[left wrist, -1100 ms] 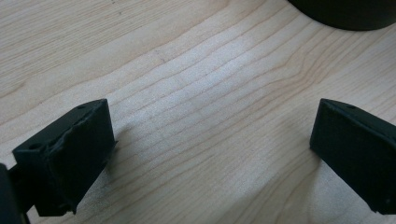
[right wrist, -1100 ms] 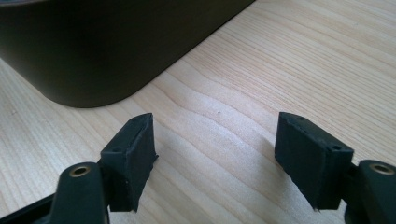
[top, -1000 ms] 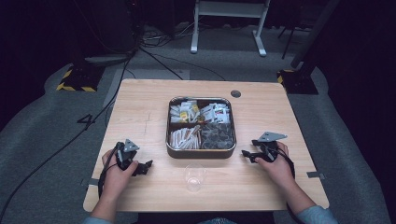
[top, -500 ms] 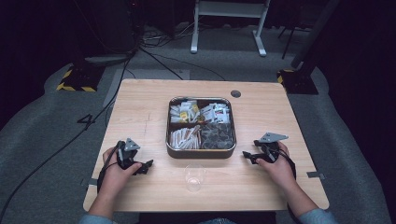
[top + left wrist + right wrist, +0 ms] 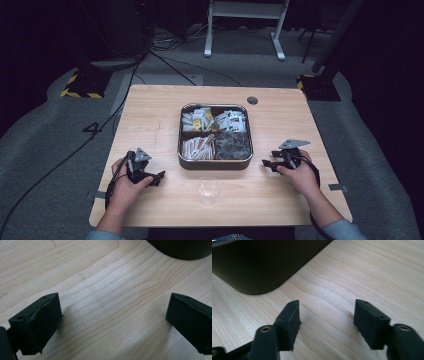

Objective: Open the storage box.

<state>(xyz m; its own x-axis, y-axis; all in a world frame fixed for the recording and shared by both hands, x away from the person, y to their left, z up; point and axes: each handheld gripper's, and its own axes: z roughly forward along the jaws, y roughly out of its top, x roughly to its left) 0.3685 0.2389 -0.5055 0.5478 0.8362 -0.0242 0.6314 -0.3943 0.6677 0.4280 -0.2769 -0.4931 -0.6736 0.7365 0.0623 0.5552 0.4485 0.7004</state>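
Tray [image 5: 215,164] between both grippers

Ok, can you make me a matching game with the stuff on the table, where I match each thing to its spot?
Things:
1. glass
2. tray
3. left gripper
4. right gripper

Places:
A. middle of the table, full of packets
B. beside the tray's right near corner, nothing between its jaws
C. near edge, in front of the tray
D. left of the glass, jaws wide apart and empty

Pairs: 1-C, 2-A, 3-D, 4-B
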